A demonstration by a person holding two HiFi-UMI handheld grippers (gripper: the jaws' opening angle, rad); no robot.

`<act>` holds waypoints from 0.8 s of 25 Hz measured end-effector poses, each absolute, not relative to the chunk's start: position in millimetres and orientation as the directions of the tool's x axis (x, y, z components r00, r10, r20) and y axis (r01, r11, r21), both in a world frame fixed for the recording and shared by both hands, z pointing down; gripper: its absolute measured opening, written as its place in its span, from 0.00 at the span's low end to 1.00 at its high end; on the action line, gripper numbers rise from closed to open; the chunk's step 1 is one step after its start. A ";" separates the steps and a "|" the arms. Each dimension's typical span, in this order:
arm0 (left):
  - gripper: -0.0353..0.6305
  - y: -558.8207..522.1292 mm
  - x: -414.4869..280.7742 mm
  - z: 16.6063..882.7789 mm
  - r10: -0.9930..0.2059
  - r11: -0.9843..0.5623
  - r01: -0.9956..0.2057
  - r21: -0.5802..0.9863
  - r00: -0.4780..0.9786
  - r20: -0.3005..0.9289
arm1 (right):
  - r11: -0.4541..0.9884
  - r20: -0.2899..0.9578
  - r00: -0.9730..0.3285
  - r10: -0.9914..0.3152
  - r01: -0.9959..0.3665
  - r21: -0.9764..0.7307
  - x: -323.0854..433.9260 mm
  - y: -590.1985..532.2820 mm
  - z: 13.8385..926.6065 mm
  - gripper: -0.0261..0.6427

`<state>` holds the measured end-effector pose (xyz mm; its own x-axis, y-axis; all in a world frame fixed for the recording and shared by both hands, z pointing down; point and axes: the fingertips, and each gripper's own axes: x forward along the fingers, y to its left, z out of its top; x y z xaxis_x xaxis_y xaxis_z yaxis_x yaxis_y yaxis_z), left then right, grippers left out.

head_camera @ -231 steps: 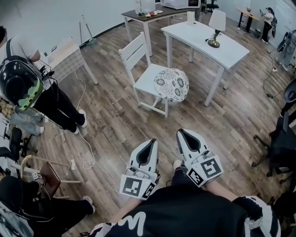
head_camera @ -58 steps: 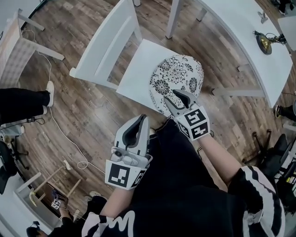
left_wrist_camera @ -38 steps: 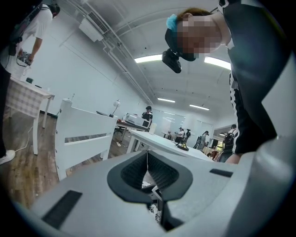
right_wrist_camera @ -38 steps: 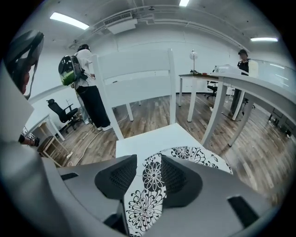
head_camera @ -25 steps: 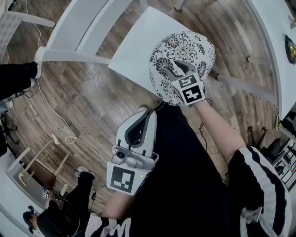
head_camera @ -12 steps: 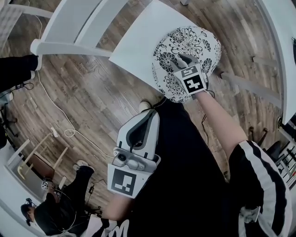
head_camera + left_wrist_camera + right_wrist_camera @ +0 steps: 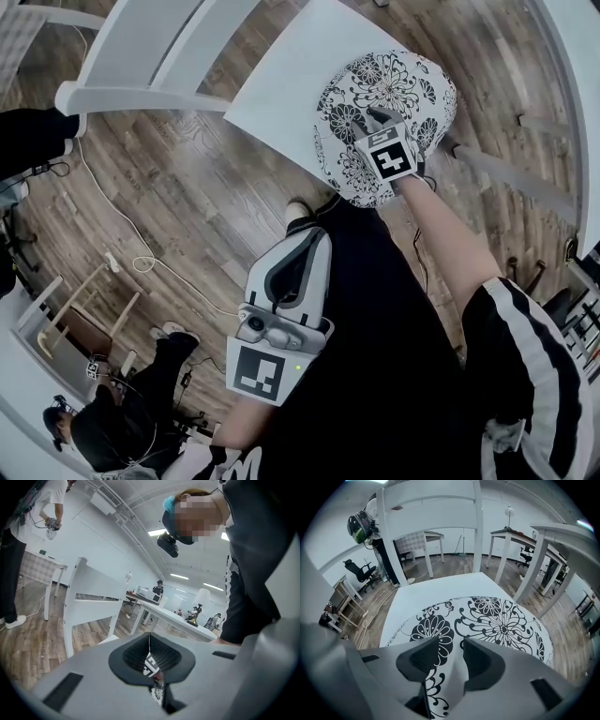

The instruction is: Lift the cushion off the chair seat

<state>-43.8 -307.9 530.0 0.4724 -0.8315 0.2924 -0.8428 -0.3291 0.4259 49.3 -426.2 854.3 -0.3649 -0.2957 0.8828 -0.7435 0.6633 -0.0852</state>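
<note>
- Your right gripper [image 7: 378, 116] was down on the near edge of the cushion [image 7: 394, 80], the round black-and-white flowered pad.
- The cushion lay on the front right part of the white chair seat [image 7: 281, 89] and overhung that corner towards you.
- In the right gripper view, the jaws of your right gripper [image 7: 458, 651] stood only a little apart. A raised fold of the cushion [image 7: 501, 620] filled the gap between the two pads. I read that as a pinch taken on the fabric, though how firm it was I could not judge.
- The rest of the cushion lay flat on the chair seat [image 7: 417, 597], so nothing had come up yet.
- Your left gripper [image 7: 309, 246] hung low beside your body, well apart from the chair. In the left gripper view, the jaws of your left gripper [image 7: 150, 656] met in a thin seam with nothing between them.
- The step in hand looked like the end of the grasp, with the lift itself not begun.
- The next move probably called for a straight upward pull with your right hand, with the pinch kept tight.
- A soft pad held by one edge would likely sag and swing under the jaws. A slow rise would have helped it clear the seat without slipping from the pads.
</note>
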 end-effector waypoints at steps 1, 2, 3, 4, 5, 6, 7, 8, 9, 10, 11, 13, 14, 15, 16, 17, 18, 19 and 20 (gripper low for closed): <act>0.06 -307.8 -44.6 531.3 -0.831 -0.325 -0.844 0.426 0.470 0.297 | 0.663 0.885 -0.362 -0.292 -0.744 -0.085 49.6 -425.9 857.1 0.27; 0.06 -307.9 -46.2 533.0 -0.830 -0.322 -0.847 0.424 0.468 0.303 | 0.663 0.888 -0.358 -0.287 -0.744 -0.085 49.8 -425.4 860.2 0.27; 0.06 -308.3 -48.3 535.1 -0.828 -0.321 -0.849 0.419 0.466 0.310 | 0.664 0.893 -0.353 -0.280 -0.743 -0.086 50.0 -424.7 863.7 0.27; 0.06 -309.2 -50.9 536.9 -0.827 -0.320 -0.852 0.414 0.464 0.317 | 0.665 0.897 -0.349 -0.273 -0.742 -0.086 50.1 -424.0 867.1 0.27; 0.06 -310.4 -53.9 538.3 -0.827 -0.318 -0.856 0.408 0.461 0.322 | 0.668 0.900 -0.345 -0.268 -0.739 -0.084 49.9 -423.5 869.9 0.27; 0.06 -312.0 -57.0 539.1 -0.829 -0.314 -0.859 0.403 0.455 0.324 | 0.673 0.901 -0.343 -0.267 -0.735 -0.081 49.3 -423.4 871.6 0.27; 0.06 -313.7 -59.7 539.6 -0.833 -0.309 -0.863 0.399 0.449 0.325 | 0.679 0.899 -0.345 -0.271 -0.731 -0.076 48.6 -423.6 872.5 0.27; 0.06 -315.6 -61.9 540.0 -0.836 -0.304 -0.866 0.397 0.442 0.324 | 0.682 0.894 -0.351 -0.280 -0.728 -0.072 48.1 -424.0 872.8 0.27; 0.06 -317.4 -63.2 540.5 -0.840 -0.298 -0.869 0.396 0.436 0.324 | 0.682 0.887 -0.359 -0.291 -0.728 -0.072 48.0 -424.2 873.0 0.27; 0.06 -318.9 -63.7 541.0 -0.842 -0.294 -0.870 0.395 0.431 0.323 | 0.680 0.880 -0.368 -0.300 -0.729 -0.073 48.4 -424.2 873.3 0.27; 0.06 -319.9 -63.6 541.6 -0.844 -0.291 -0.871 0.396 0.429 0.324 | 0.679 0.875 -0.375 -0.306 -0.730 -0.075 49.0 -424.1 873.6 0.27; 0.06 -320.1 -62.4 542.6 -0.844 -0.291 -0.870 0.397 0.429 0.323 | 0.677 0.871 -0.380 -0.311 -0.731 -0.078 49.7 -423.5 873.6 0.27; 0.06 -319.5 -61.5 542.7 -0.843 -0.297 -0.868 0.398 0.434 0.317 | 0.677 0.872 -0.378 -0.311 -0.732 -0.076 50.0 -423.3 873.3 0.27; 0.06 -319.4 -60.5 542.1 -0.844 -0.306 -0.864 0.400 0.440 0.307 | 0.677 0.873 -0.374 -0.312 -0.733 -0.072 50.3 -423.4 873.0 0.27; 0.06 -319.8 -59.8 541.3 -0.845 -0.312 -0.861 0.403 0.445 0.297 | 0.676 0.874 -0.372 -0.312 -0.733 -0.070 50.0 -423.9 872.8 0.27; 0.06 -320.0 -59.4 541.2 -0.845 -0.314 -0.858 0.406 0.447 0.293 | 0.676 0.875 -0.372 -0.312 -0.734 -0.071 49.2 -424.5 872.8 0.27; 0.06 -319.1 -59.0 542.2 -0.843 -0.314 -0.858 0.406 0.449 0.296 | 0.675 0.876 -0.371 -0.309 -0.734 -0.073 48.3 -424.9 872.8 0.27; 0.06 -317.1 -58.3 544.2 -0.838 -0.316 -0.859 0.403 0.452 0.305 | 0.675 0.877 -0.369 -0.307 -0.735 -0.073 47.7 -424.8 872.8 0.27; 0.06 -314.7 -57.2 546.6 -0.832 -0.320 -0.860 0.398 0.456 0.317 | 0.677 0.879 -0.365 -0.307 -0.733 -0.068 47.7 -424.4 872.6 0.26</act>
<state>-57.2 -314.7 546.6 0.4561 -0.8316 0.3169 -0.8597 -0.3196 0.3985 47.7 -424.4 872.6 -0.3646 -0.3068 0.8792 -0.7331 0.6767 -0.0679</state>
